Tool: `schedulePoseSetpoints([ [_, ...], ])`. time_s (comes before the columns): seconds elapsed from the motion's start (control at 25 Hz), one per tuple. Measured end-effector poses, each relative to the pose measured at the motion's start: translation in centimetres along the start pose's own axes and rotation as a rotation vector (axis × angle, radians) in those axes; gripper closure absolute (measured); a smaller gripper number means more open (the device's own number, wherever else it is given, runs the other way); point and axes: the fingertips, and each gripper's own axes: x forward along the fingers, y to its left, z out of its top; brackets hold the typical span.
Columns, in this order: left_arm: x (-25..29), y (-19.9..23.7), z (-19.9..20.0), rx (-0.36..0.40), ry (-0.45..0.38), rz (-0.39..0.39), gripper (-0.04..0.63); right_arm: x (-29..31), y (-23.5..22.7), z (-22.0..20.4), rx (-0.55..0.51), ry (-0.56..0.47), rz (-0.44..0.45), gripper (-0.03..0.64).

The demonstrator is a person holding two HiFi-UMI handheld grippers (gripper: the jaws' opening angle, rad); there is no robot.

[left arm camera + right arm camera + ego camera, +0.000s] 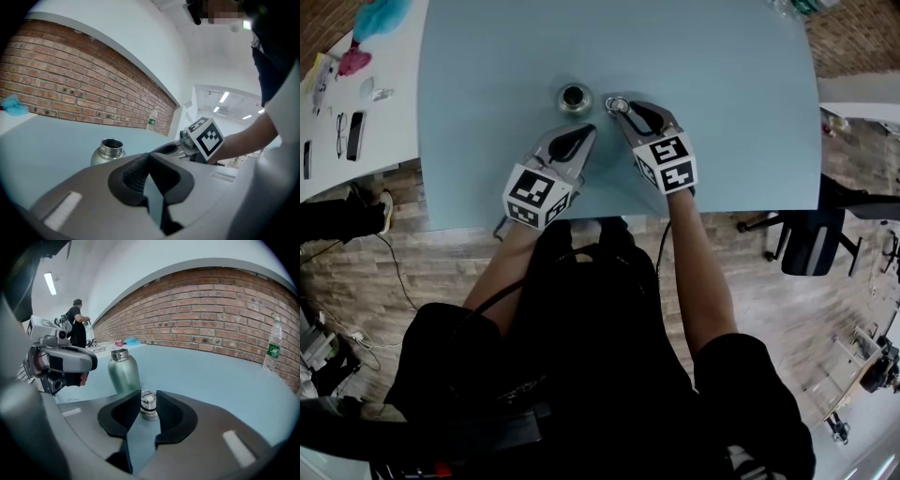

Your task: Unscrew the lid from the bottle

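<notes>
Right claw (149,398) clamps lid (149,410) | bottle (575,97) stands apart, well inside table (731,112) edges

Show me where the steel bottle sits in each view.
Head view: steel bottle upper centre, just left of the lid.
Left gripper view: bottle lower left, open neck up.
Right gripper view: bottle left of centre, behind the lid.
Shared landmark: the brick wall.

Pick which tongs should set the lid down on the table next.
Right. The right tongs already grip the lid, beside the open bottle; the left tongs are shut and empty.
</notes>
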Motion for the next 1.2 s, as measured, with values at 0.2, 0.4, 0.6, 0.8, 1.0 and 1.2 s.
schedulePoseSetpoints([
  [0.2,-0.5,0.3,0.5,-0.007,0.006,0.005,0.595,-0.4,-0.3,-0.1,0.041,-0.019,-0.023,0.600],
  [0.4,-0.4,0.0,0.7,0.004,0.020,-0.010,0.595,-0.8,-0.3,0.1,0.047,-0.035,-0.015,0.614],
  [0.6,-0.8,-0.1,1.3,0.007,0.008,-0.007,0.596,-1.5,0.2,0.9,0.048,-0.051,-0.007,0.615],
  [0.8,-1.6,0.7,2.0,0.004,-0.015,0.024,0.596,-2.1,0.7,1.8,0.055,-0.075,-0.011,0.615],
  [1.0,-2.3,1.4,2.7,0.021,-0.016,0.051,0.596,-3.0,1.5,3.3,0.054,-0.118,-0.004,0.615],
  [1.2,-3.0,1.7,3.5,0.025,-0.030,0.058,0.595,-4.0,2.2,4.2,0.060,-0.150,-0.005,0.615],
])
